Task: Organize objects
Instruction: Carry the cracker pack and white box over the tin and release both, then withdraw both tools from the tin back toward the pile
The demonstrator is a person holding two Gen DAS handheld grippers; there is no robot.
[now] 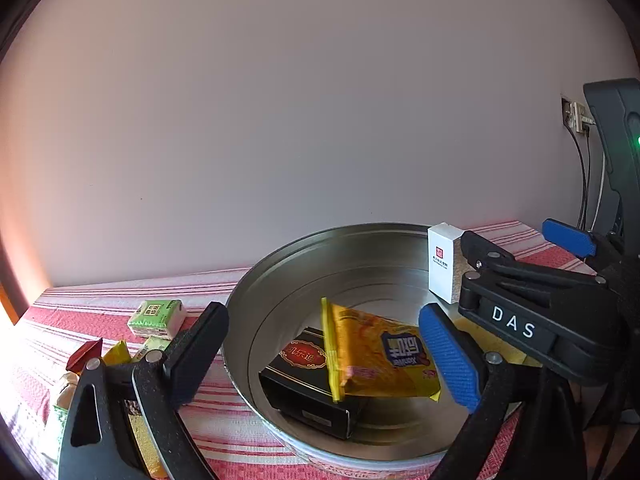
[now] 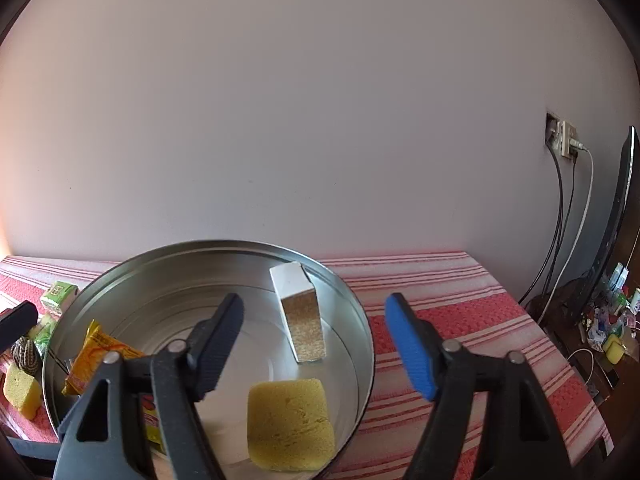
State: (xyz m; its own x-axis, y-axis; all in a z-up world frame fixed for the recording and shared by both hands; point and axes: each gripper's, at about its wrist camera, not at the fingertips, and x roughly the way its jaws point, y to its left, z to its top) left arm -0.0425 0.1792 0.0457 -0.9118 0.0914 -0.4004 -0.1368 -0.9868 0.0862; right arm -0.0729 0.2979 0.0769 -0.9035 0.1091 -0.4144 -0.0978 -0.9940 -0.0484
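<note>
Several items, listed by size. Tabletop (image 2: 460, 308): red-and-white striped cloth, set against a plain wall. Round metal tin (image 1: 256, 280): rigid, slick-walled, sitting on the cloth and taking the sorted goods. Yellow snack packet (image 1: 376, 352): inside the tin, leaning on a black box (image 1: 308, 384); light, crinkly, slippery film, best pinched at a sealed edge. Yellow sponge (image 2: 290, 424): on the tin floor at its near side; soft, light, yields under squeeze, so take it across its flat sides. White carton (image 2: 298, 312): tilted against the tin's far wall; light, stiff, crushable. Green tissue pack (image 1: 158, 318): outside the tin on the cloth, among small wrapped sweets; soft, easily gripped across its width. Left gripper (image 1: 320, 356): angled downward over the tin, jaws released, nothing held. Right gripper (image 2: 316, 344): angled downward above the sponge, jaws released, empty.
</note>
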